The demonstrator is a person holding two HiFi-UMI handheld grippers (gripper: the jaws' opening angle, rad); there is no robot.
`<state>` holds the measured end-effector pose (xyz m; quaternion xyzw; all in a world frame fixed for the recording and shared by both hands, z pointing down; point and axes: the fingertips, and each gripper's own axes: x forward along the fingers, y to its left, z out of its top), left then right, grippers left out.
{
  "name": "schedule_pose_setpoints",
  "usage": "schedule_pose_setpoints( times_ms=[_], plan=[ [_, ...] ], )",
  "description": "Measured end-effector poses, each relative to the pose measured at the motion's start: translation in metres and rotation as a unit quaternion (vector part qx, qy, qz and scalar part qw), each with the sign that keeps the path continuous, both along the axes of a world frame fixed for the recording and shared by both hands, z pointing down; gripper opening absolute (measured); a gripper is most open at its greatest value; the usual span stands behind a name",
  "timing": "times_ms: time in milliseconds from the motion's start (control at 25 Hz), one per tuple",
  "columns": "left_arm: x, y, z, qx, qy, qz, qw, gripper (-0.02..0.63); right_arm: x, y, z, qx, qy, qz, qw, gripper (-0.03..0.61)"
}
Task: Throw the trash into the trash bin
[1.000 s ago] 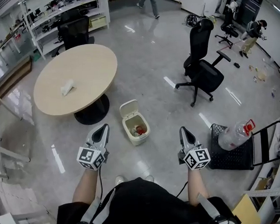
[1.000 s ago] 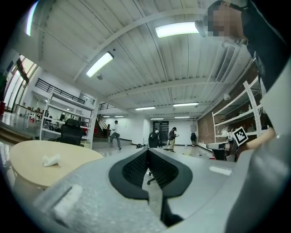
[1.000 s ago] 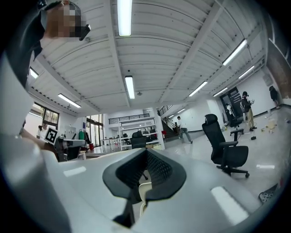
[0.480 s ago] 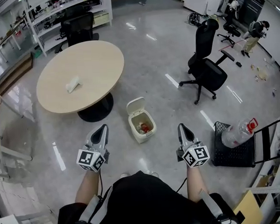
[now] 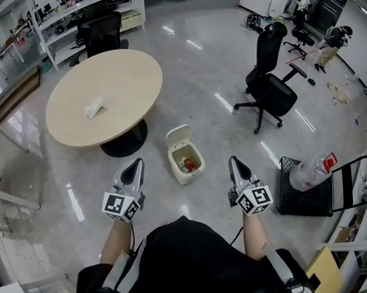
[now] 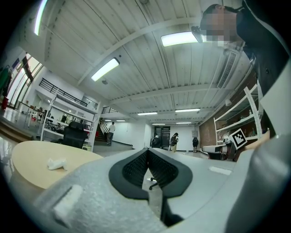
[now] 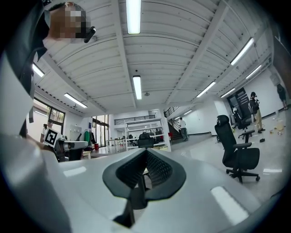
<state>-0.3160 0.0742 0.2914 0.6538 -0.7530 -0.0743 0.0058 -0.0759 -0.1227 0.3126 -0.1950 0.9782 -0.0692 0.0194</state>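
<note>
A small cream trash bin (image 5: 186,169) stands on the floor with its lid up and red trash inside, ahead and between my two grippers. A crumpled white tissue (image 5: 94,107) (image 6: 57,163) lies on the round beige table (image 5: 123,78) (image 6: 27,159). My left gripper (image 5: 135,166) (image 6: 148,152) is shut and holds nothing, pointing level towards the table's near edge. My right gripper (image 5: 233,163) (image 7: 146,152) is shut and holds nothing as well, to the right of the bin.
A black office chair (image 5: 267,82) (image 7: 236,150) stands on the floor at the right. A black crate (image 5: 298,201) with a large plastic bottle (image 5: 309,173) on it sits by my right side. White shelving (image 5: 70,13) and another black chair (image 5: 102,33) stand behind the table.
Both grippers have edged forward over the floor, the right one more. The bin and table sit slightly farther right and higher in the head view. Both jaws stay shut.
</note>
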Motion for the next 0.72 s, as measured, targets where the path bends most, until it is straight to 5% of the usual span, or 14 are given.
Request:
schedule_pose_setpoints(
  times_ms=[720],
  plan=[
    [0.004,-0.005,0.016,-0.003,0.015,-0.005,0.9999,0.003,-0.013,0.003,0.011,-0.003,0.006,-0.017,1.0,0.004]
  ],
)
